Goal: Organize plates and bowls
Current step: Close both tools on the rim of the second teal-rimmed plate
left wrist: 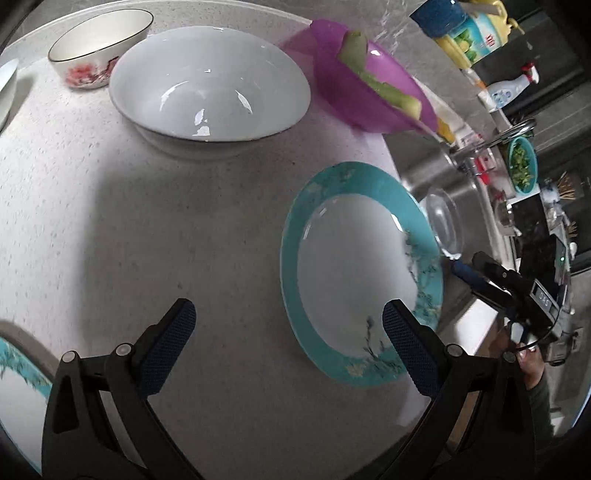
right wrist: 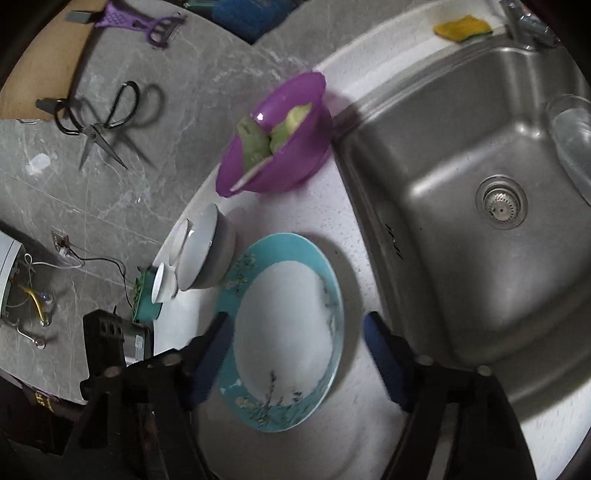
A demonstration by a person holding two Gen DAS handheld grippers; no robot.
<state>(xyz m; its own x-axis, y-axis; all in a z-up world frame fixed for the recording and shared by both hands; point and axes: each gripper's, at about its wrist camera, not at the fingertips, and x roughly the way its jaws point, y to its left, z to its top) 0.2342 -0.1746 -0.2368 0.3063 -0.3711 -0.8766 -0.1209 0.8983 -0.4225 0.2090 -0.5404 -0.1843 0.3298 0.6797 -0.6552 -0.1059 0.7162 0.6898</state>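
Observation:
A teal-rimmed plate (left wrist: 354,266) with a white centre lies flat on the speckled counter (left wrist: 166,229) beside the sink. My left gripper (left wrist: 288,325) is open and empty above the counter, its right finger over the plate's near rim. My right gripper (right wrist: 295,354) is open and empty, its fingers spread either side of the same plate (right wrist: 284,332) from above. A large white bowl (left wrist: 210,85) sits behind it, with a small floral bowl (left wrist: 99,48) further back. A second teal plate (left wrist: 22,373) shows at the lower left edge.
A purple bowl (right wrist: 277,136) with green peel stands by the sink (right wrist: 461,166), which holds a clear glass bowl (right wrist: 572,140). Scissors (right wrist: 99,122) and a purple peeler (right wrist: 140,20) hang on the grey wall. A yellow sponge (right wrist: 461,27) lies behind the sink.

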